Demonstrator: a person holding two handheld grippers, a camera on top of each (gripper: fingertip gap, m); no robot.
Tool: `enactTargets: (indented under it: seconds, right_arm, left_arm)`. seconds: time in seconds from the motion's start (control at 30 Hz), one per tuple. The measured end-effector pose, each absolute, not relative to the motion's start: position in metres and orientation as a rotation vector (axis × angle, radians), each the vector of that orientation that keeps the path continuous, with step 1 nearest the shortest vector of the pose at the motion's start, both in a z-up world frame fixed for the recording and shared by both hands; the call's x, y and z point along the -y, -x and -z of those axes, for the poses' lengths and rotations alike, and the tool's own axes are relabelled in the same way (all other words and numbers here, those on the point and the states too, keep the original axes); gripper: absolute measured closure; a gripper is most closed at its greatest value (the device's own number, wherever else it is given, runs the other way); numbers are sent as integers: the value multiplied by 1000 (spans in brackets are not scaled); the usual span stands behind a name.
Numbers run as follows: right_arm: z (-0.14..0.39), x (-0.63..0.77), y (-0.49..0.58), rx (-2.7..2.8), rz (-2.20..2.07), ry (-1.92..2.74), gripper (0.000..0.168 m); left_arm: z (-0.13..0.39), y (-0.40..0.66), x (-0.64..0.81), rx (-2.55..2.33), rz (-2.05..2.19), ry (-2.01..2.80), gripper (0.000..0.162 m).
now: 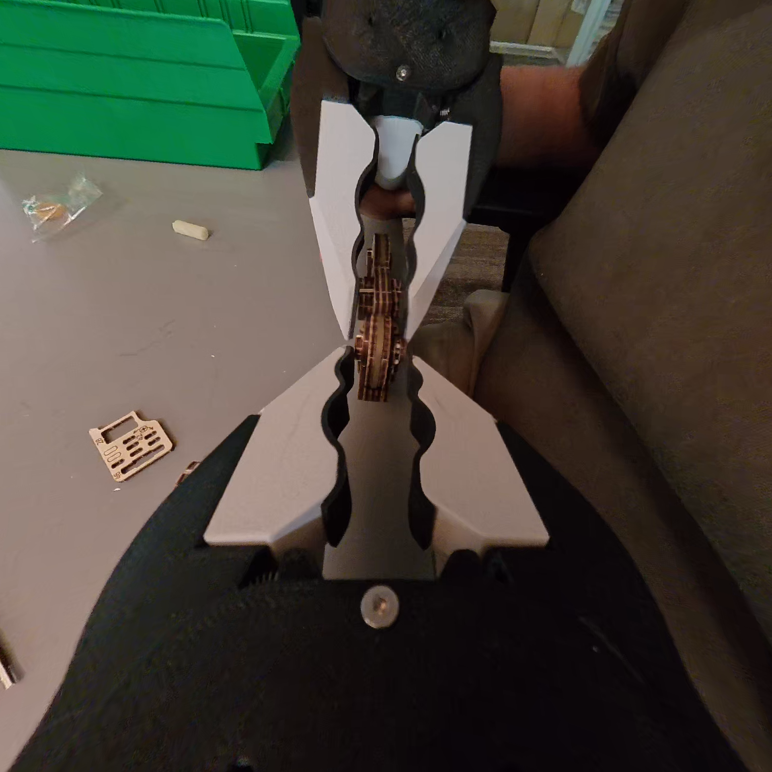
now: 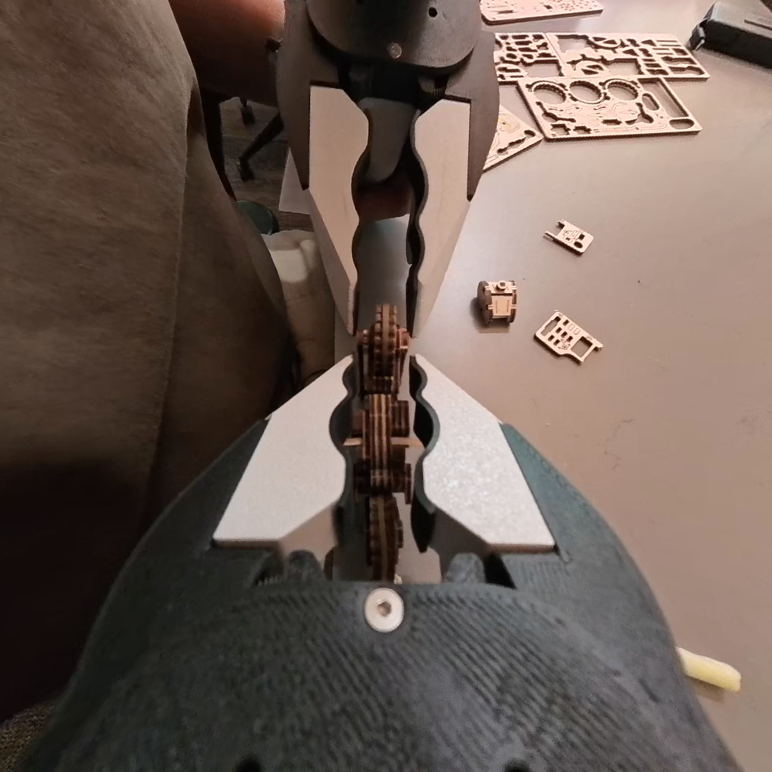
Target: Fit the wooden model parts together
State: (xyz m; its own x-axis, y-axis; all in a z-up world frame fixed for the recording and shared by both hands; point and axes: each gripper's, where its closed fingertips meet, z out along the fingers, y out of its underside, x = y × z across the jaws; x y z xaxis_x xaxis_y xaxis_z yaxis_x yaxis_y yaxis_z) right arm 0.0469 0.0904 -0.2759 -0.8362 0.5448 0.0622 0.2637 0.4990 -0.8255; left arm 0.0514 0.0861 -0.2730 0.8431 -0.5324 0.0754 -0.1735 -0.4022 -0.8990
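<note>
While both grippers' fingers clamp wooden assembly (image 2: pixel 382 438), grey table (image 1: pixel 104 334) holds green bins (image 1: pixel 125 75).

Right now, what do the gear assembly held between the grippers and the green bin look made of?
Gear assembly: looks like laser-cut plywood; pale faces, dark burnt edges with visible layers, matt finish. Both the right gripper and left gripper are closed on it. Green bin: probably moulded plastic; uniform bright colour, smooth and slightly glossy with ribbed walls.

Left gripper (image 1: pixel 378 355), right gripper (image 2: pixel 382 367) tip-to-tip, facing; fingers (image 1: pixel 292 451) nearly closed.
</note>
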Motion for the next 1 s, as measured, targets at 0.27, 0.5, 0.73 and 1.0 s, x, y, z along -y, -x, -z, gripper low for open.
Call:
enactTargets:
  seconds: [0.27, 0.5, 0.73, 1.0]
  right_arm:
    - [274, -89, -47, 2422, -1269, 653, 148]
    - [274, -85, -49, 2433, -1275, 614, 150]
    - [274, -84, -52, 2453, -1279, 612, 151]
    - [274, -85, -52, 2453, -1291, 617, 152]
  left_arm:
    - [273, -53, -85, -527, 448, 1977, 140]
    - [273, -55, -85, -540, 443, 1972, 139]
    - [270, -57, -81, -530, 492, 1958, 140]
    - [263, -51, -82, -460, 567, 1930, 144]
